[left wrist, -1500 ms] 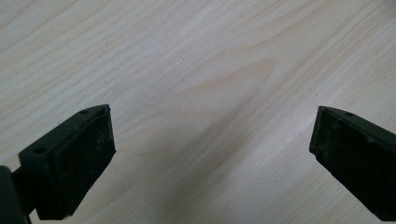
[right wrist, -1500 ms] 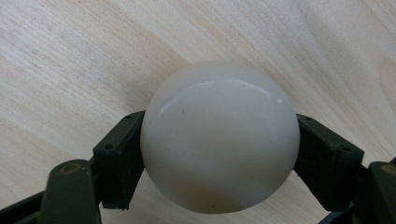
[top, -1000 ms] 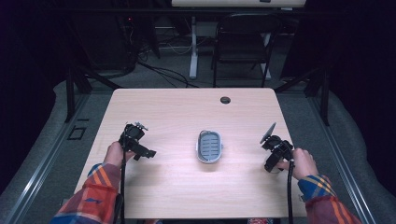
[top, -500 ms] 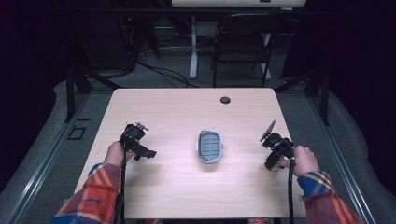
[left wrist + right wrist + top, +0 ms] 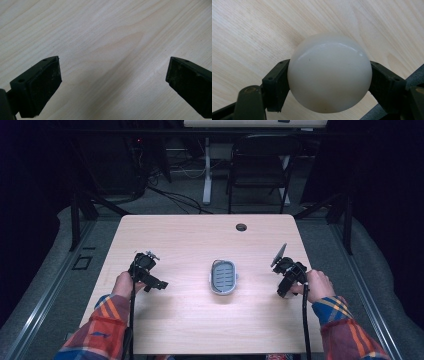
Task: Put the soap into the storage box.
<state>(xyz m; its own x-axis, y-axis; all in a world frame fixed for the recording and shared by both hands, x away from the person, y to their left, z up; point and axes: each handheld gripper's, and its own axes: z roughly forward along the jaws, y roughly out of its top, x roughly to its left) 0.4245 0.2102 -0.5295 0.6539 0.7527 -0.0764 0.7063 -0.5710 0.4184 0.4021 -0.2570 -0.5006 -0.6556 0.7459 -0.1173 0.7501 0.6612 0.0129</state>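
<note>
Two grippers sit in my hands over the wooden table (image 5: 200,320), its pale grain running under both sets of jaws. Beyond my left gripper (image 5: 161,284) and inward of my right gripper (image 5: 281,292), about midway between them and well apart from each, a small grey oval tray (image 5: 223,276) with a ribbed blue-grey floor lies flat on the wood. My right gripper has its jaws clamped on a smooth white ball (image 5: 329,73), one pad pressing each side of it, so the ball sits squarely between them and bulges out past the pads above and below; the tabletop shows behind it. My left gripper's jaws stand wide apart with nothing but bare wood between them, the pads (image 5: 43,86) clear of everything. Far ahead of both grippers, near the table's far edge, a small dark cable hole (image 5: 241,227) sits in the surface
</note>
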